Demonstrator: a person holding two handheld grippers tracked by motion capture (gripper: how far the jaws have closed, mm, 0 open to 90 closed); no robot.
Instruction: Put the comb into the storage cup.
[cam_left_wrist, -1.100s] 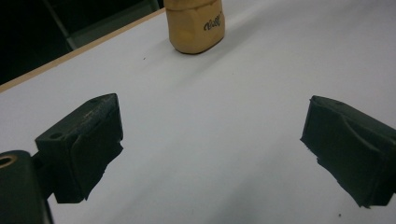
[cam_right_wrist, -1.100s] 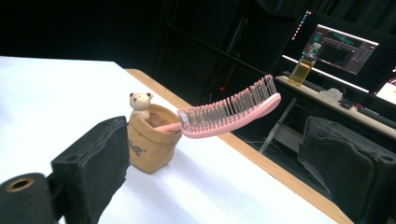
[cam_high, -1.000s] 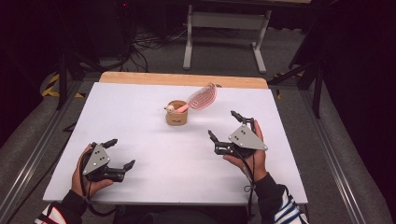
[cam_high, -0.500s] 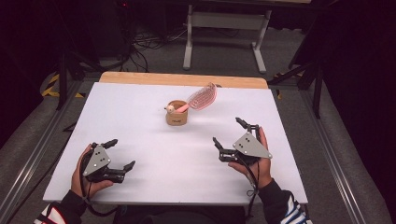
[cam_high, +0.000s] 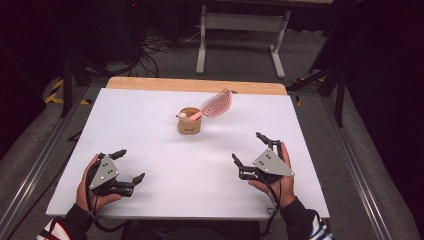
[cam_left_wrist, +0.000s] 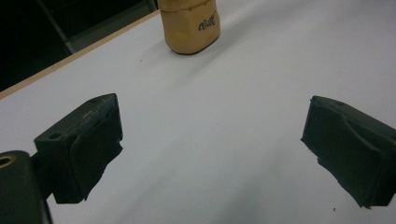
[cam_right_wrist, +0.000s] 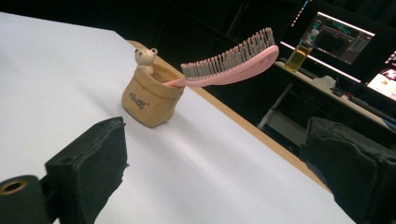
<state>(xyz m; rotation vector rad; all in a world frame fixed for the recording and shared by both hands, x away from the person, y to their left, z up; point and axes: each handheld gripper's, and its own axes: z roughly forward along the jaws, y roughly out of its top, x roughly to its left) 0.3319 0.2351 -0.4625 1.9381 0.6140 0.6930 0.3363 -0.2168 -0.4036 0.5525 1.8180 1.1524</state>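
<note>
Plainly, by size:
Table (cam_high: 150, 130): white top across the middle of the high view, wooden edge at its far side.
Left gripper (cam_high: 129, 166): lower left of the high view, jaws spread, grasping nothing.
Right gripper (cam_high: 248, 148): lower right, jaws likewise spread and empty; likely the nearer of the two to the brush.
Pink hairbrush (cam_high: 216, 104): centre, handle down in the pouch, long axis slanting up toward the upper right, bristled head overhanging.
Tan pouch (cam_high: 189, 121): upright at centre, up-frame from both grippers, well apart from each.
</note>
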